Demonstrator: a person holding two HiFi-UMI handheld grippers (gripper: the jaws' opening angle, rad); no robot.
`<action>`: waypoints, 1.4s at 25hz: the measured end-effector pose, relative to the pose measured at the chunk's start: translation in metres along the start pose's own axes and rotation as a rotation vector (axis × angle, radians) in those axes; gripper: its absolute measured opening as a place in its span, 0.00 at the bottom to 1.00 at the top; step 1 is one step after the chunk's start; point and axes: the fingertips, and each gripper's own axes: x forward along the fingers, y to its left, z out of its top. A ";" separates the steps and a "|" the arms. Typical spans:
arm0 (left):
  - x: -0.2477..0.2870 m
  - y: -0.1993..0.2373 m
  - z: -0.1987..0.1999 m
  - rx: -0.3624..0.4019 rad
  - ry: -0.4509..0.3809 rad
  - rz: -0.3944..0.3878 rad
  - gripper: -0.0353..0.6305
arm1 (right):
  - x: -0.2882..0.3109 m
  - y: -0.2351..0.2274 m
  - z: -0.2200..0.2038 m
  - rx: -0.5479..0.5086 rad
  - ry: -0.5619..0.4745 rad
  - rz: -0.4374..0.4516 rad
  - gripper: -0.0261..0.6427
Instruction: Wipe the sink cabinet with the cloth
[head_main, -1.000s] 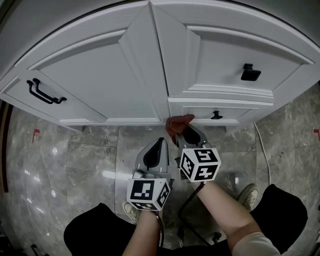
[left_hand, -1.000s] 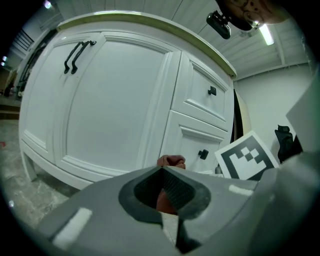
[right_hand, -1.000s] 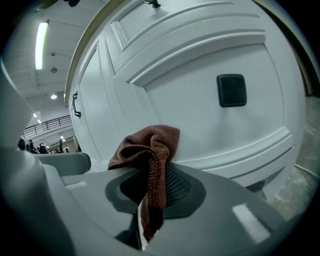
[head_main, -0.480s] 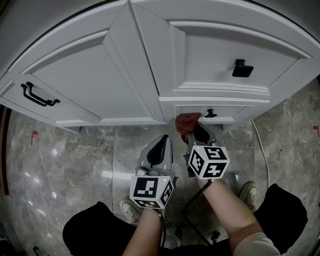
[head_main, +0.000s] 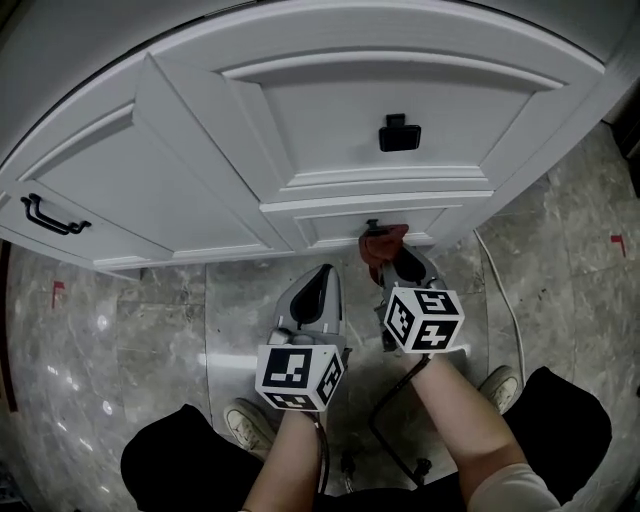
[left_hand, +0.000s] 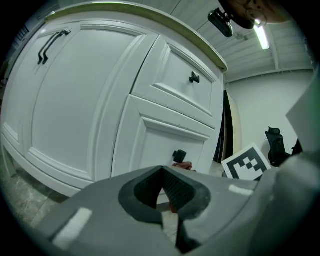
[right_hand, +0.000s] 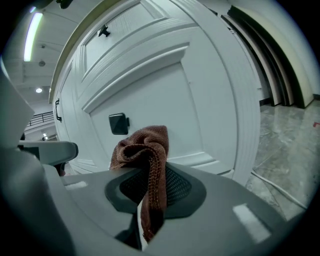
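- Clamping the brown cloth (right_hand: 145, 150), the right tool (right_hand: 150, 187) has its jaws shut on the fabric; one strip hangs down between the pads and the rest is bunched above the tips.
- The left tool (left_hand: 162, 187) has its jaws together with nothing between them. It is held just left of the right tool (head_main: 393, 262) and set back from the cabinet.
- The cloth (head_main: 383, 240) lies against the low drawer front of the white sink cabinet (head_main: 330, 110), just below the small black knob (head_main: 372, 224); contact appears to be made.
- A square black knob (head_main: 398, 132) sits on the panel above, and a black bar handle (head_main: 48, 214) on the far-left door.
- Grey marble floor (head_main: 150, 330) runs beneath the cabinet, with a thin cable (head_main: 507, 300) to the right.
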 end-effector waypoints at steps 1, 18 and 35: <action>0.003 -0.003 0.000 -0.005 0.000 0.000 0.05 | -0.003 -0.008 0.001 -0.001 0.000 -0.011 0.18; 0.018 -0.038 -0.011 0.051 0.035 -0.047 0.05 | -0.061 -0.099 0.011 0.059 -0.016 -0.199 0.18; -0.120 -0.111 0.059 0.189 -0.118 -0.082 0.05 | -0.217 0.041 0.064 -0.171 -0.220 -0.052 0.18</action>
